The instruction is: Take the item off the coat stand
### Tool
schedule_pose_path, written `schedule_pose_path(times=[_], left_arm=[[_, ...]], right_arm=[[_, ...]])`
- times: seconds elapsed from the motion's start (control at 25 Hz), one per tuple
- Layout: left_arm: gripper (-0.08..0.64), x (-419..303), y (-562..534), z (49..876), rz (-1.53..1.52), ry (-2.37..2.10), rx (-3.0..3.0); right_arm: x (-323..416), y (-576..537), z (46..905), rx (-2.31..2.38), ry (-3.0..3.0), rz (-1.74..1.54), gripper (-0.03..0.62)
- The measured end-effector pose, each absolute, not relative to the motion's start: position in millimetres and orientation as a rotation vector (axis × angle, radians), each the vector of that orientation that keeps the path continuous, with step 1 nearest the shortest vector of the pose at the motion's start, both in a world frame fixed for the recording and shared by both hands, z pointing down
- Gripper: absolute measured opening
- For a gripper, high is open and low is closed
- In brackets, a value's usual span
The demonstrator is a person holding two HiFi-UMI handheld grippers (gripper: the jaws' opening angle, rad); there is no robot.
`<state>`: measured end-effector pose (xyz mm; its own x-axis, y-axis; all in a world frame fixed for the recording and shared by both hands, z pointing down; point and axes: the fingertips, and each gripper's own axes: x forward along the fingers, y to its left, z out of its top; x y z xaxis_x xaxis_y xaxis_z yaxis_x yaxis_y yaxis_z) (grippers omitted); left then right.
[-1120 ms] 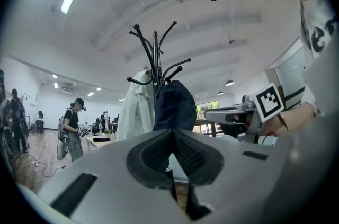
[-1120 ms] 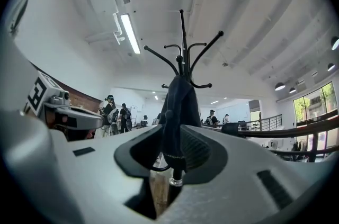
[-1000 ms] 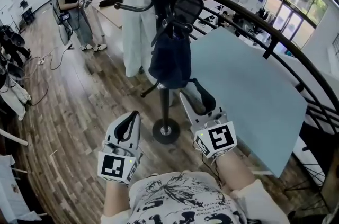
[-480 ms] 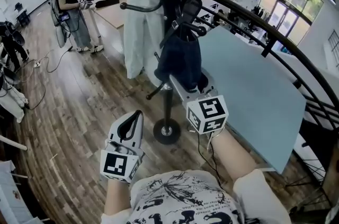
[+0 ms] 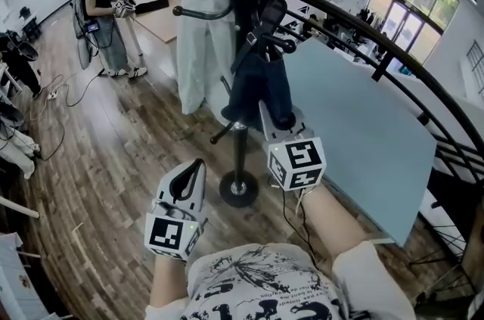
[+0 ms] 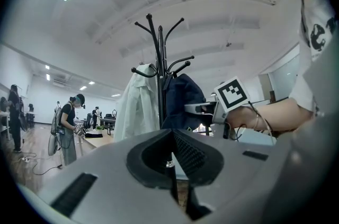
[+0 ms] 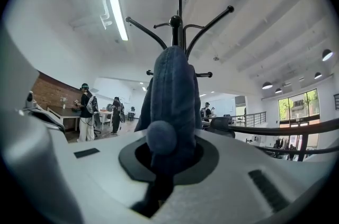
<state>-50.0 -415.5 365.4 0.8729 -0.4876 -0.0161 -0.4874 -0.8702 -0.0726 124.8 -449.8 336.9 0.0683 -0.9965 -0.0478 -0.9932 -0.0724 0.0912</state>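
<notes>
A black coat stand (image 5: 243,8) rises in front of me, its round base (image 5: 238,188) on the wood floor. A dark navy garment (image 5: 261,88) hangs from a hook on its right side, beside a white coat (image 5: 204,31). My right gripper (image 5: 274,118) is at the navy garment's lower edge. Its jaws are closing, and in the right gripper view the navy cloth (image 7: 170,96) runs down between them and looks pinched. My left gripper (image 5: 189,173) is held low near my body, shut and empty; in its own view the jaws (image 6: 170,164) meet with nothing between.
A large light-blue panel (image 5: 355,129) leans at the right against a black railing (image 5: 408,76). A person (image 5: 106,8) stands at the far left by a wooden table (image 5: 162,12). Cables (image 5: 64,91) lie on the floor at the left.
My right gripper rose from near the stand's base up to the navy garment's bottom, and its jaws now hold cloth between them. The left gripper stayed put.
</notes>
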Motion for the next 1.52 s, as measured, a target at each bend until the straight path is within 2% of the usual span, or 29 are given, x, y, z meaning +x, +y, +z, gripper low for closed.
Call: schedule_pose_path(times=[0.8,1.52], left_arm=[[0.005,-35,-390,363,0.02,0.778,-2.972],[0.005,-1,-365,353,0.045,0.755,-2.974]], right_arm=[[130,-389,277,2.341,-2.155,-0.333,0.0],[159,-321,362,2.268,-2.121,-0.134,0.0]])
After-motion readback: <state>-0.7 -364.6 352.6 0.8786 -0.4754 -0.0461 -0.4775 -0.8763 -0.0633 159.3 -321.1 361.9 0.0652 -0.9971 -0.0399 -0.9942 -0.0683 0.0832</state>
